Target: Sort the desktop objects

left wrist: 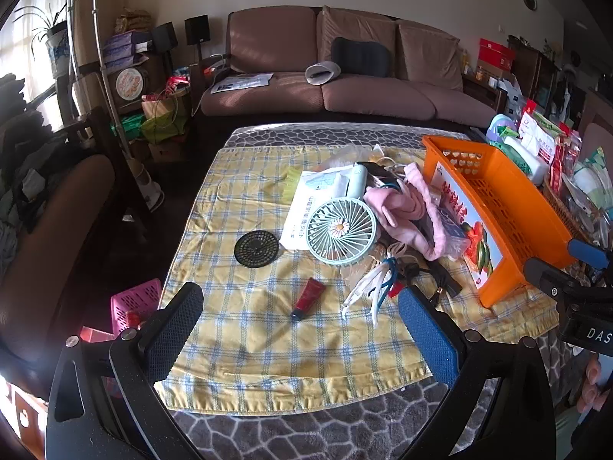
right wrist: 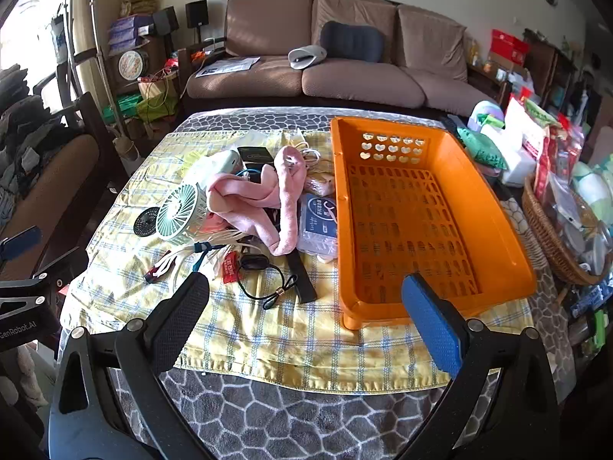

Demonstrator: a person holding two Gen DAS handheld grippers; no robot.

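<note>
Both grippers hover above the near edge of the table, nothing held. Left gripper (left wrist: 300,316): jaws spread wide, the red tube (left wrist: 308,298) lying loose on the checked cloth (left wrist: 245,349) between the finger lines, lower centre of the left wrist view. Right gripper (right wrist: 304,308): jaws likewise spread, empty, its blue finger overlapping the near wall of the orange basket (right wrist: 509,230) in the lower right of its view. The things to sort sit in a heap at centre frame: mint fan (left wrist: 342,232), pink towel (left wrist: 406,207), white pouch (left wrist: 312,201), black round grille (left wrist: 256,248), a black cord (right wrist: 264,276), white-and-blue straps (left wrist: 377,281), a clear plastic pack (right wrist: 320,226) touching the basket's left wall. Judgement: sorting has not begun, and the likely first step is a pick from the loose outliers, since the tube and grille lie apart from the tangle. To do it well, come down square over the tube with fingers across its narrow width, and close gently so it does not squirt sideways; keep clear of the straps just right of it. The towel drapes over other items, so lifting it early may drag them. Containers: the orange basket looks bare inside in the right wrist view, though the left wrist view shows a printed box (left wrist: 473,237) at or against its near side; I cannot tell which. A pink crate (left wrist: 134,303), lower left, sits off the table, contents unclear. A wicker basket (right wrist: 544,230), right edge, is full of packets.
</note>
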